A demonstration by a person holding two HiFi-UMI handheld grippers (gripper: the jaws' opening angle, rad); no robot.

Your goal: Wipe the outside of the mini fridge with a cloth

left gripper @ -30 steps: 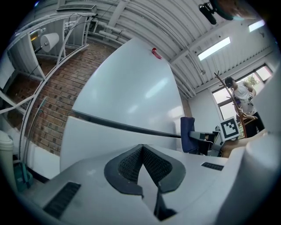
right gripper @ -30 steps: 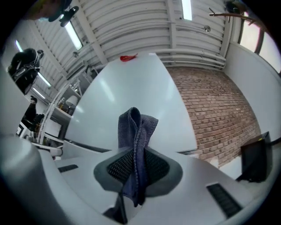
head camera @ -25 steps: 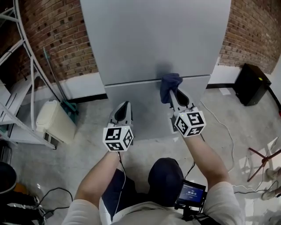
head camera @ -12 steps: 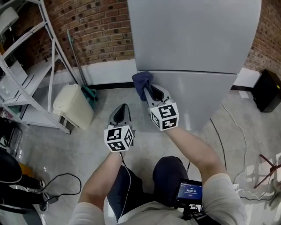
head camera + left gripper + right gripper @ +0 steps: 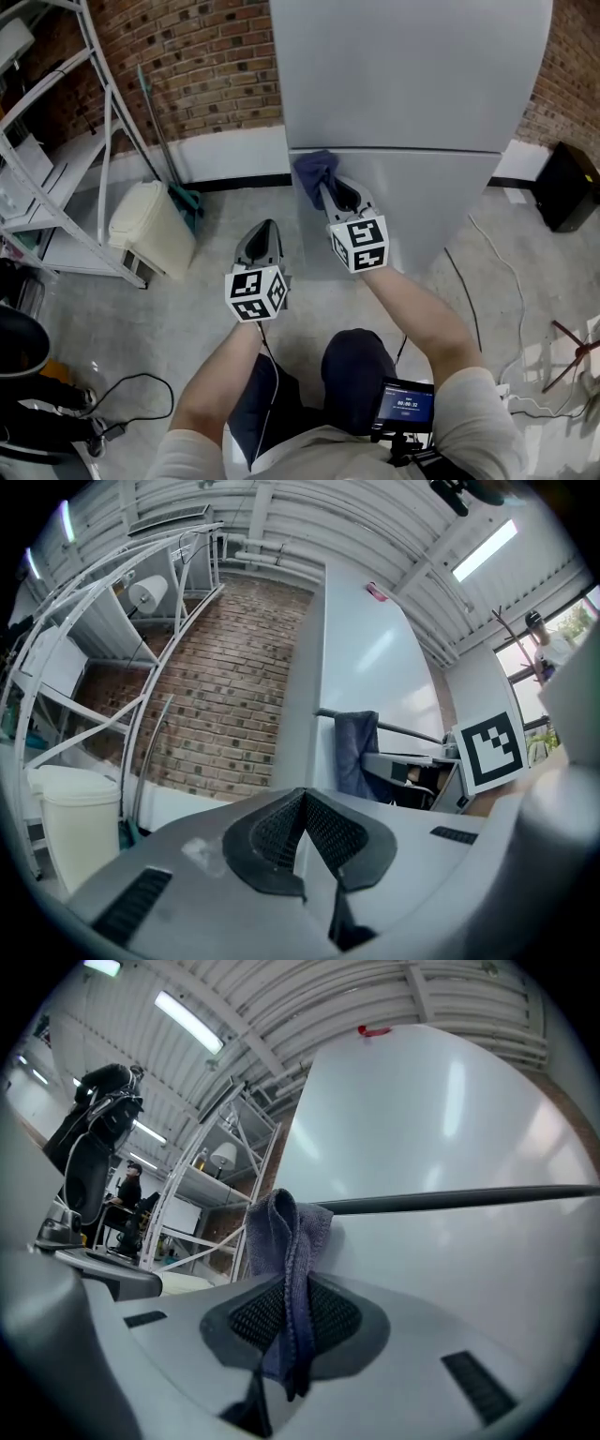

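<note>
Underfoot, a grey concrete floor (image 5: 187,309) meets a red brick wall (image 5: 206,66), with a white metal shelving rack (image 5: 84,141) and a cream plastic bin (image 5: 150,239) at the left. Against the wall stands the smooth, matte grey mini fridge (image 5: 412,75), its two doors split by a dark horizontal seam. The right gripper (image 5: 325,187), arm stretched forward, pinches a soft, folded dark blue cloth (image 5: 314,169) against the fridge's left edge at that seam. The left gripper (image 5: 262,230) hangs lower over the floor, jaws together, holding nothing.

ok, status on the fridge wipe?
Right gripper shut on cloth, cloth against fridge front at door seam, near its left edge. Left gripper shut, empty, off the fridge. Nothing in the way.
</note>
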